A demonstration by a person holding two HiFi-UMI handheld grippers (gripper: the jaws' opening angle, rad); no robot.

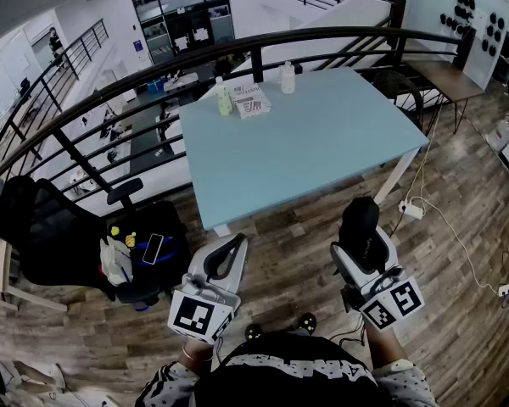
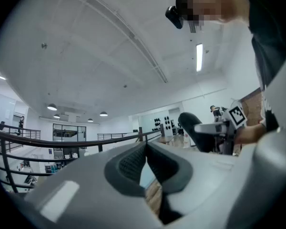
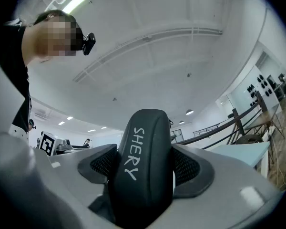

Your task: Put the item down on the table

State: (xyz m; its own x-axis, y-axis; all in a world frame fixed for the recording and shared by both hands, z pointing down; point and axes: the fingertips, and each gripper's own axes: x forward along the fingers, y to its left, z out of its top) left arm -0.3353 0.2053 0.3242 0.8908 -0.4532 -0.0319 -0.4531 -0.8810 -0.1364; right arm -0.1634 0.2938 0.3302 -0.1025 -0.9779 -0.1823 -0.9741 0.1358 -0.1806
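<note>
A black oblong case (image 1: 359,219) printed "SHERY" stands upright in my right gripper (image 1: 365,257), which is shut on it. In the right gripper view the case (image 3: 144,142) fills the gap between the two dark pads (image 3: 102,163). My left gripper (image 1: 234,242) points up beside it, shut, with nothing held; in its own view the pads (image 2: 128,163) meet at the tips. Both grippers hang over the wooden floor, short of the near edge of the light blue table (image 1: 305,151). The left gripper view also shows the case (image 2: 193,128) off to the right.
Two bottles (image 1: 224,100) (image 1: 288,78) and a small box (image 1: 251,102) stand at the table's far edge, by a black railing (image 1: 153,83). A black office chair (image 1: 59,236) loaded with small things sits at the left. A power strip with cables (image 1: 411,210) lies on the floor at the right.
</note>
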